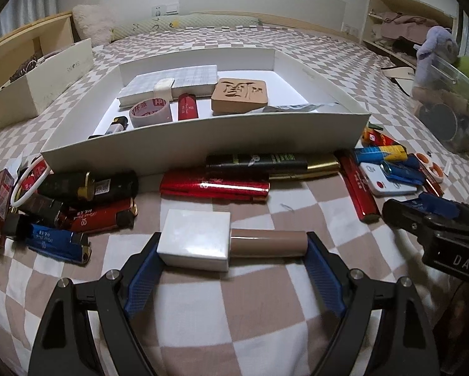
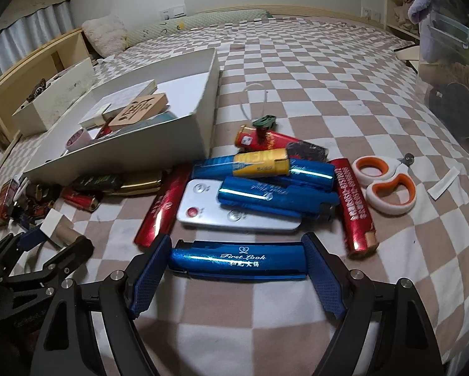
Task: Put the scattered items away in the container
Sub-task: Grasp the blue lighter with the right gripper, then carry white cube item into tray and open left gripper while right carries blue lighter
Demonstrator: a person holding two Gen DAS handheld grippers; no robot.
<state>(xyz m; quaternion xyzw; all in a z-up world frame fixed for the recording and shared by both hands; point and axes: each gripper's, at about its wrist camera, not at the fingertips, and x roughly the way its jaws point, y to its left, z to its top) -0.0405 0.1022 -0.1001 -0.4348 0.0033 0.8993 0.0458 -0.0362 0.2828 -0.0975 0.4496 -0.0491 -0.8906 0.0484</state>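
Nearest on the checked bedspread [image 1: 250,322], the left gripper [image 1: 231,250] has its jaws clamped end to end on a bottle with a white square cap [image 1: 194,242] and a tan barrel, the blue pads touching both ends. Off to its side the right gripper [image 2: 237,261] grasps a blue lighter [image 2: 237,261] lengthwise, pads pressed against each tip.

Just past that lighter sits a crowded heap: a white remote [image 2: 237,216] under more blue lighters [image 2: 266,195], a yellow one [image 2: 261,163] on top, long red lighters [image 2: 355,210] flanking either side, and orange-handled scissors [image 2: 385,185] lying just beside them.

Ahead of the left gripper, a glossy red pack [image 1: 214,186] and a dark green and gold tube [image 1: 272,163] lie tight along the near wall of the white container [image 1: 203,147], right in the way. To the left, black, red and blue lighters crowd together with a white ring [image 1: 30,181].

Inside the container rest a tape roll [image 1: 150,111], a red lighter [image 1: 187,106], a carved wooden block [image 1: 239,95] and a stack of paper [image 1: 178,80]. Beyond it, pillows [image 1: 93,23] lie against the headboard.
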